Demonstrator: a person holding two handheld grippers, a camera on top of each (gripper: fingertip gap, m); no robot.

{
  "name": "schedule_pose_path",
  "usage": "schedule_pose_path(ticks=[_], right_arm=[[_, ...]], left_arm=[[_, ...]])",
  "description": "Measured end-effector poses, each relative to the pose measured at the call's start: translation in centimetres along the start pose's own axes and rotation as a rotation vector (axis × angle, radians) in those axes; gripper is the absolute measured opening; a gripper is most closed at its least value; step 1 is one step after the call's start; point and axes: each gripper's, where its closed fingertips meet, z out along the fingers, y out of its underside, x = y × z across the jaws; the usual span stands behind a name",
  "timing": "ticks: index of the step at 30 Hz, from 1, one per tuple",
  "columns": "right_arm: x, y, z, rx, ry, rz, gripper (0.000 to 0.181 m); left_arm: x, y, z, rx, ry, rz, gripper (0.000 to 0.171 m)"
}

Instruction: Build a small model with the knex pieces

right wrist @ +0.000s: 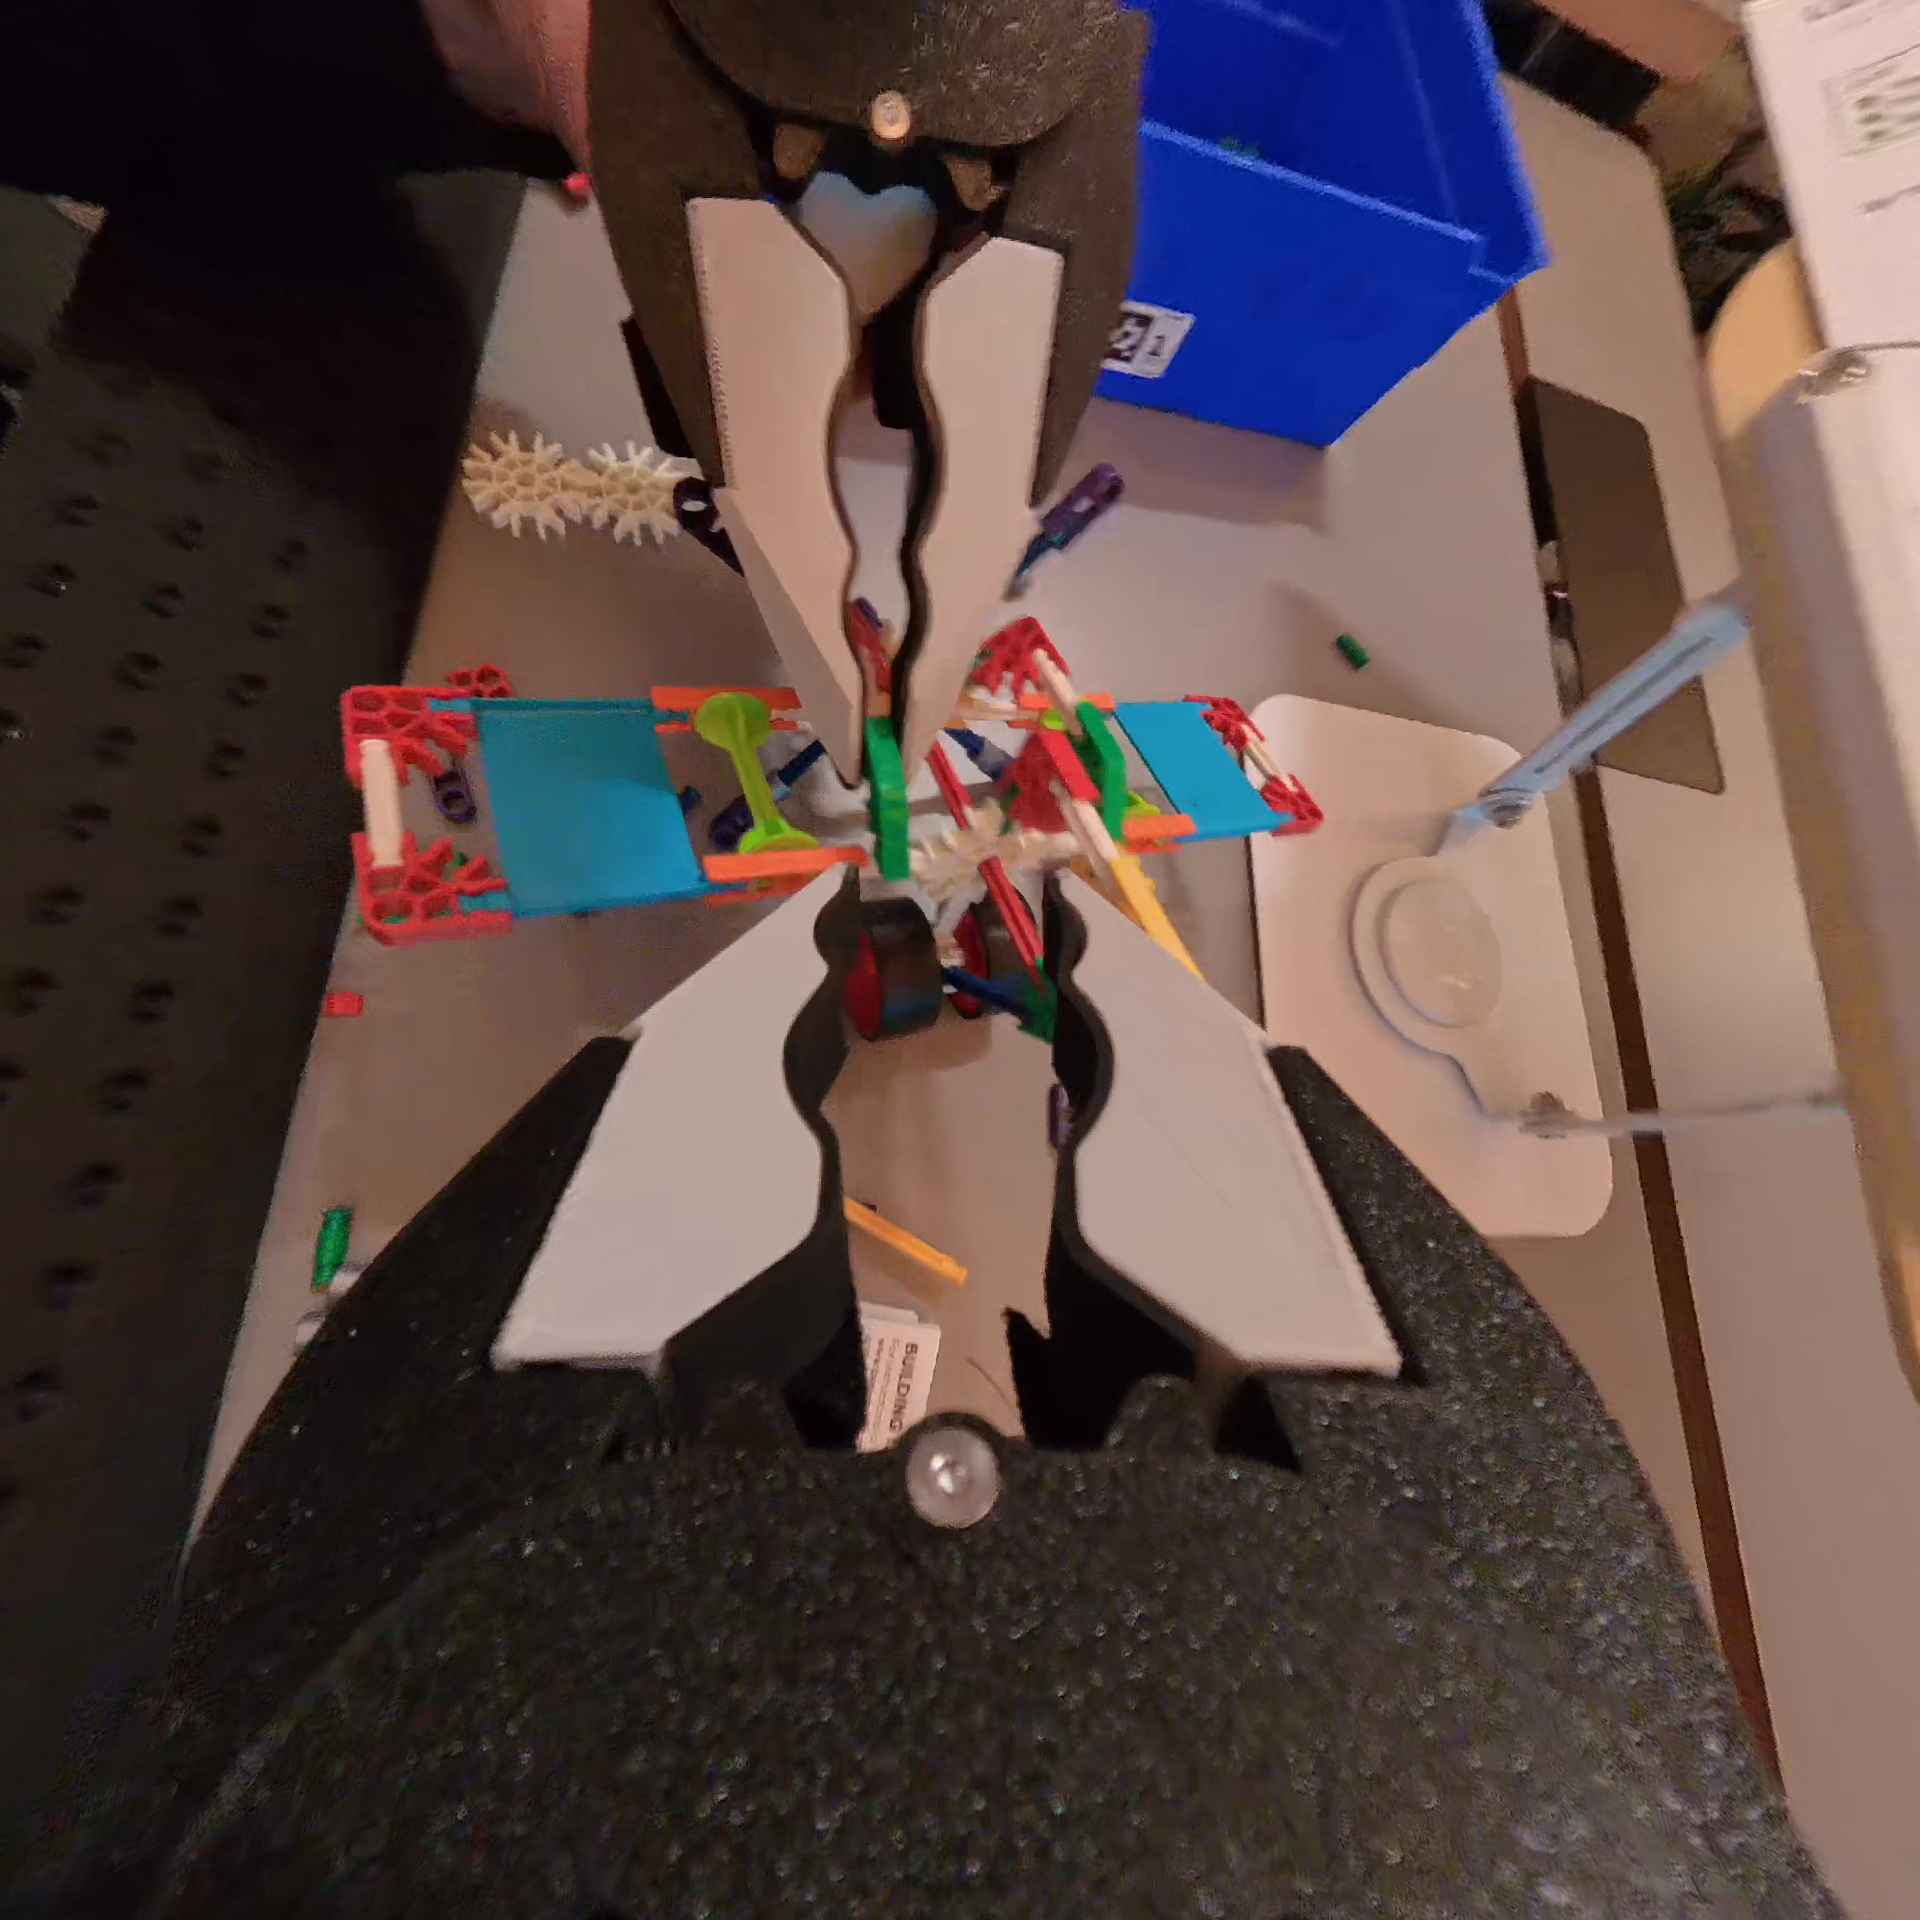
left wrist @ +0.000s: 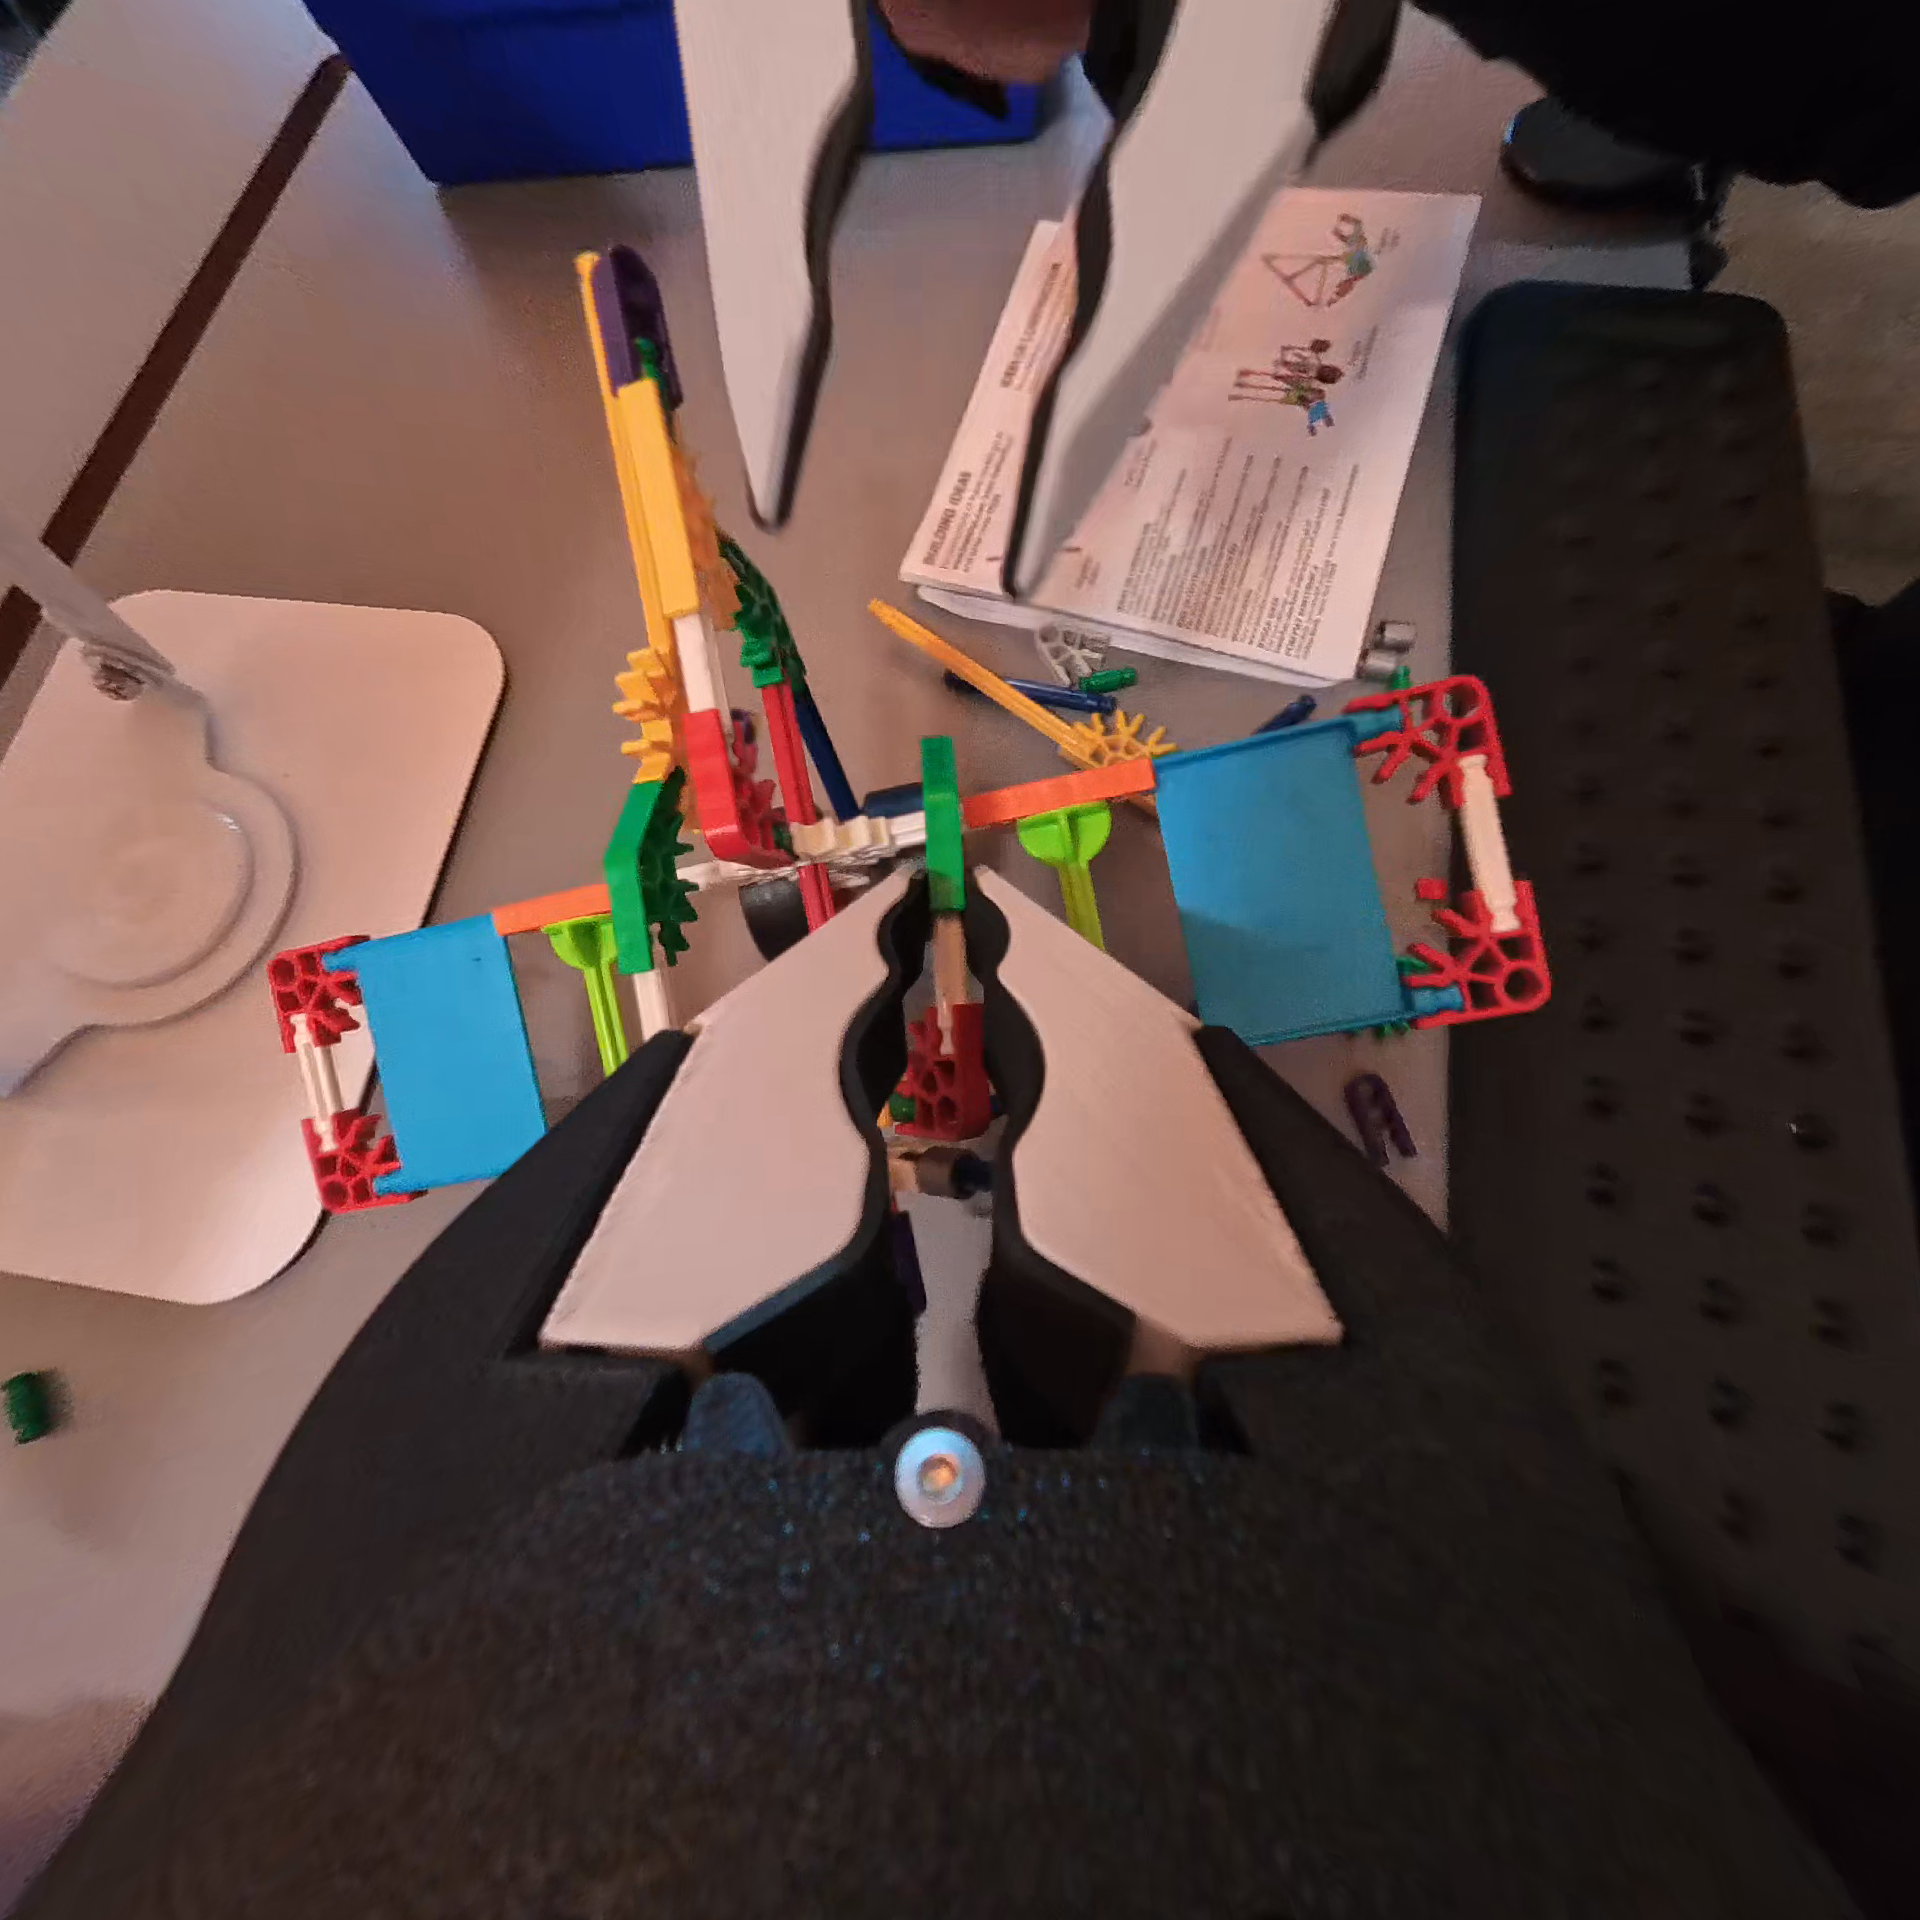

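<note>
Green connector [left wrist: 940, 821] on toy plane model [left wrist: 1278, 883] pinched in my left hand-held gripper [left wrist: 943, 883]; my right hand-held gripper [right wrist: 951, 894] released, straddling model's wheels [right wrist: 894, 982], opposite side.

A booklet [left wrist: 1195, 436] lying on the worktop [left wrist: 436, 436] bears printed text and drawings; a white label [right wrist: 1148, 338] with black marks sits on the blue bin [right wrist: 1299, 239].

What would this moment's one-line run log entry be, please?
left tool: shut on green piece of toy model | right tool: open, straddling black wheel
</note>
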Motion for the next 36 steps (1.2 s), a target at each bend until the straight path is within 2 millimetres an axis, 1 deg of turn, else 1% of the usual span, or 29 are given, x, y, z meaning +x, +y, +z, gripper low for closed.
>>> schedule_pose_path(ticks=[3, 6, 7, 9, 11, 14, 15, 17, 19, 22, 25, 28, 29, 32, 34, 36], right_arm=[[0.5, 0.3, -1.9, 0.038, 0.058, 0.033, 0.035], [1.3, 0.7, -4.2, 0.099, 0.120, 0.093, 0.033], [1.4, 1.1, -4.8, 0.109, 0.141, 0.102, 0.033], [1.9, 2.1, -6.1, 0.116, 0.184, 0.125, 0.033], [2.2, 3.0, -7.4, 0.129, 0.215, 0.153, 0.033], [2.4, 4.3, -9.6, 0.145, 0.254, 0.191, 0.033], [2.4, 4.8, -10.3, 0.142, 0.268, 0.197, 0.033], [2.5, 5.9, -11.5, 0.127, 0.297, 0.213, 0.033], [2.6, 7.2, -12.5, 0.113, 0.319, 0.235, 0.033], [2.1, 9.3, -12.9, 0.077, 0.313, 0.260, 0.033], [1.9, 11.3, -12.7, 0.044, 0.320, 0.292, 0.034], [1.7, 12.2, -12.7, 0.047, 0.321, 0.313, 0.034], [1.8, 12.5, -12.8, 0.044, 0.330, 0.318, 0.034], [1.9, 13.0, -12.8, 0.058, 0.331, 0.332, 0.034], [2.1, 13.2, -12.8, 0.075, 0.340, 0.337, 0.034], [2.2, 13.5, -12.7, 0.092, 0.345, 0.351, 0.034]], left_arm=[[-0.3, 0.0, -0.4, 0.017, 0.001, -0.009, 0.006], [-0.8, 0.0, -0.9, 0.037, -0.007, -0.028, 0.017], [-0.7, -0.2, -1.1, 0.051, 0.000, -0.031, 0.017], [-0.8, -0.3, -1.6, 0.059, -0.006, -0.040, 0.022], [-1.0, -0.3, -2.1, 0.058, -0.031, -0.042, 0.023], [-0.9, -0.1, -2.9, 0.049, -0.059, -0.050, 0.025], [-0.8, -0.1, -3.2, 0.053, -0.067, -0.051, 0.029], [-0.5, -0.2, -3.9, 0.062, -0.088, -0.056, 0.031], [0.2, -0.2, -4.6, 0.067, -0.101, -0.054, 0.035], [1.2, 0.1, -5.5, 0.070, -0.130, -0.052, 0.039], [2.0, 0.8, -6.3, 0.062, -0.184, -0.063, 0.045], [3.0, 0.9, -6.8, 0.106, -0.204, -0.078, 0.046], [3.1, 1.3, -6.9, 0.098, -0.221, -0.085, 0.046], [2.8, 2.8, -6.5, 0.060, -0.266, -0.110, 0.046], [2.8, 3.3, -6.1, 0.064, -0.268, -0.117, 0.046], [2.3, 3.5, -6.1, 0.090, -0.309, -0.114, 0.045]])
